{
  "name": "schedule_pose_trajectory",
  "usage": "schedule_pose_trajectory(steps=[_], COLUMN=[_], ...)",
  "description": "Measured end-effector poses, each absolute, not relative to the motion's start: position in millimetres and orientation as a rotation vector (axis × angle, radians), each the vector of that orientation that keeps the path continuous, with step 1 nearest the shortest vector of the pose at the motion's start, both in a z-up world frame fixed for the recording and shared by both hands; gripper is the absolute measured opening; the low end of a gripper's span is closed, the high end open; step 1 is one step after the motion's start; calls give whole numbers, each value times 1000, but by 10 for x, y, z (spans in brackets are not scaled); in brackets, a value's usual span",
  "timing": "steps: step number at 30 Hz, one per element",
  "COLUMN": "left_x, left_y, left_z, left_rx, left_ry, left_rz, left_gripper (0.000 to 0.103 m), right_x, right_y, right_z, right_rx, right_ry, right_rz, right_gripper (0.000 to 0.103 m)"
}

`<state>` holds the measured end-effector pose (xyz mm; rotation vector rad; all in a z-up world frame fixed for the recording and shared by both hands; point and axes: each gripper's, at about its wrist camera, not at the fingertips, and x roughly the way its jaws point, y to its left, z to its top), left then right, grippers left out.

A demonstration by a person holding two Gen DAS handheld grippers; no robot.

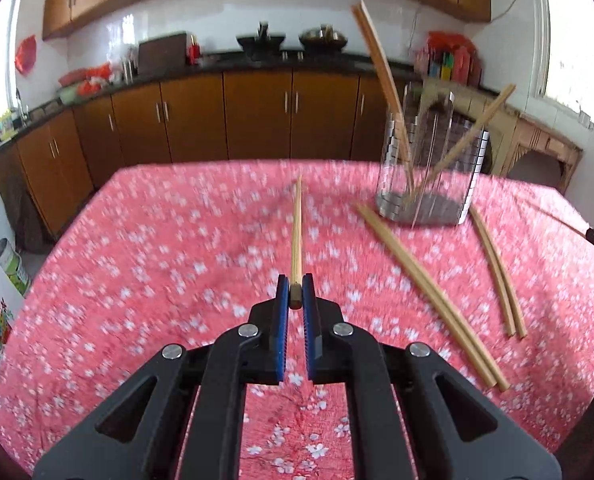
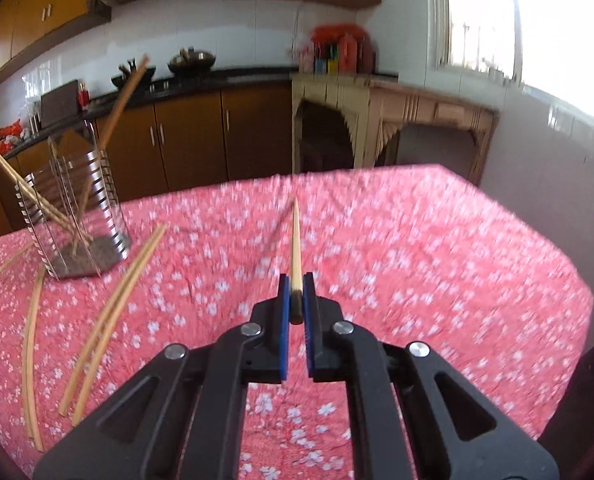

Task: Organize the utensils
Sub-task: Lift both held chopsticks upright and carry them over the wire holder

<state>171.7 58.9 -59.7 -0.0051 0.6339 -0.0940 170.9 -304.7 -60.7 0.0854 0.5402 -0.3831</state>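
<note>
Left gripper (image 1: 296,294): I grip a chopstick (image 1: 297,232), pointing 12 o'clock.
Right gripper (image 2: 296,294): my stick (image 2: 296,240) clamped, also 12 o'clock.
Writing: none legible.

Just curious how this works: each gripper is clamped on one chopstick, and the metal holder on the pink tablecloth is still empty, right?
Not quite: the metal holder is not empty. The left wrist view shows chopsticks in the holder leaning out of it. The rest holds: the left gripper and right gripper each clamp one chopstick, over the pink tablecloth.
</note>
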Motion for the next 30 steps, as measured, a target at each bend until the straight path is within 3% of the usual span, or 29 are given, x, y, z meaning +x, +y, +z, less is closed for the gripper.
schedule_pose_trajectory(steps=[12,30], left_x=[1464,1335], left_y=[668,692], left_z=[14,614], left_rx=[-49,-78], left_ry=[379,204], left_rz=[-48,-26], left_gripper=[7,7], right_x=[1438,1286], right_y=[-2848,-2755], right_z=[105,806], right_rx=[35,120], right_ry=[311,169], right_rz=[-344,-200], right_gripper=[7,7])
